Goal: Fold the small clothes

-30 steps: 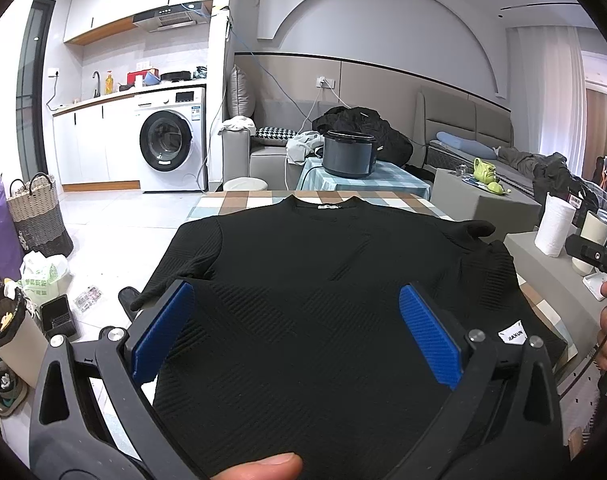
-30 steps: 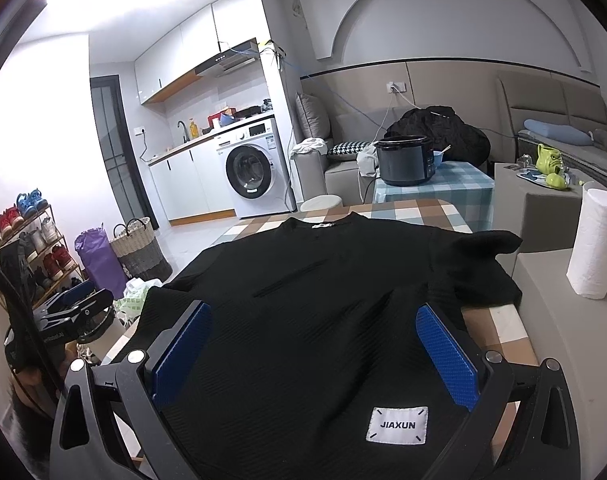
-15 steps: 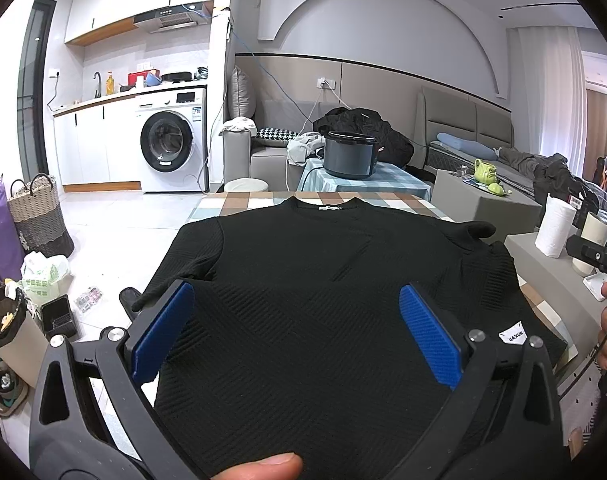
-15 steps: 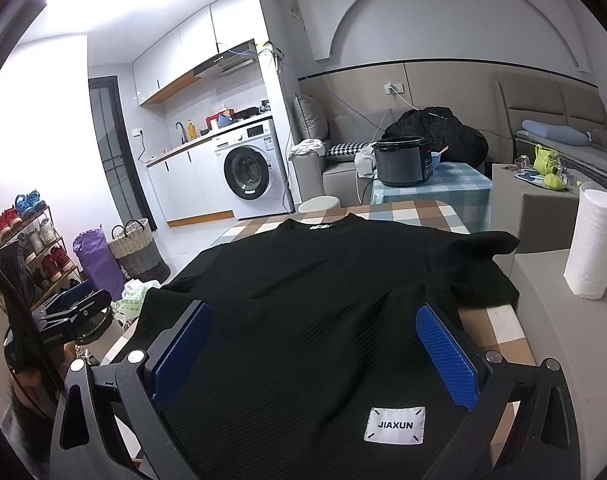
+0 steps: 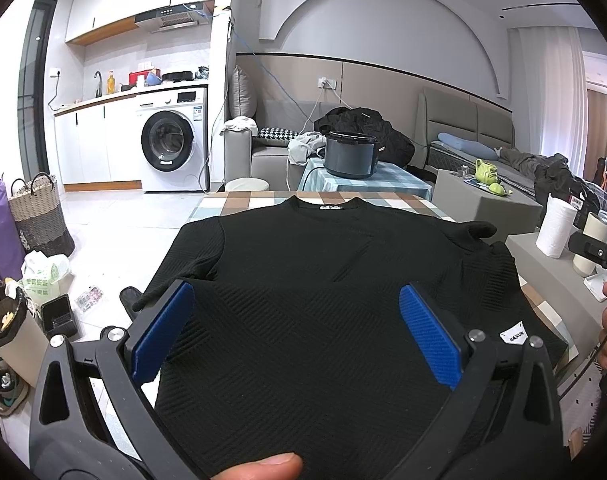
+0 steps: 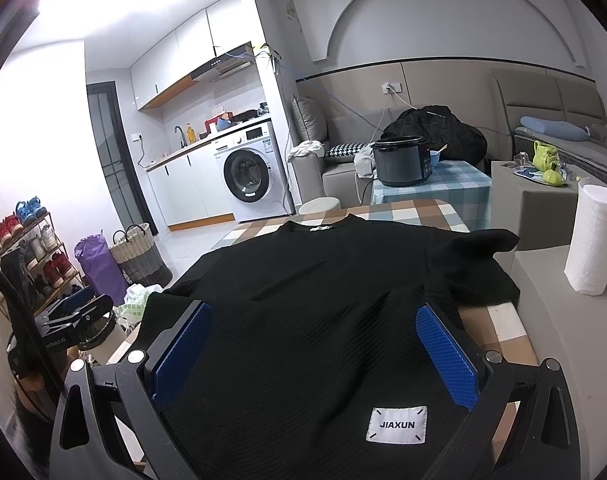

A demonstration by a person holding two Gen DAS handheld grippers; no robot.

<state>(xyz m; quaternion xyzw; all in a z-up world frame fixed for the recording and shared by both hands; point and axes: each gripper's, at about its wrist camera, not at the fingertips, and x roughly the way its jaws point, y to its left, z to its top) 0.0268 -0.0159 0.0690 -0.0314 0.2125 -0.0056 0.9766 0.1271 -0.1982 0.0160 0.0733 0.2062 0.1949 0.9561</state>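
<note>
A black textured sweater (image 5: 323,280) lies spread flat on a checked table (image 5: 263,202), collar at the far end. It also shows in the right wrist view (image 6: 323,300), with a white JIAXUN label (image 6: 397,425) near its hem. My left gripper (image 5: 295,304) is open, blue pads wide apart, just above the sweater's near left part. My right gripper (image 6: 313,320) is open above the near right hem. Both grippers are empty. The left sleeve hangs off the table's left edge; the right sleeve (image 6: 483,240) is bunched.
A paper towel roll (image 6: 593,240) stands on a grey block at the right. A dark cooker (image 5: 351,154) sits on a small table behind. A washing machine (image 5: 171,144), baskets and bags are on the floor at the left.
The sweater's lower part has slid slightly and a crease has formed across its middle. Both grippers stay open, nearly still.
</note>
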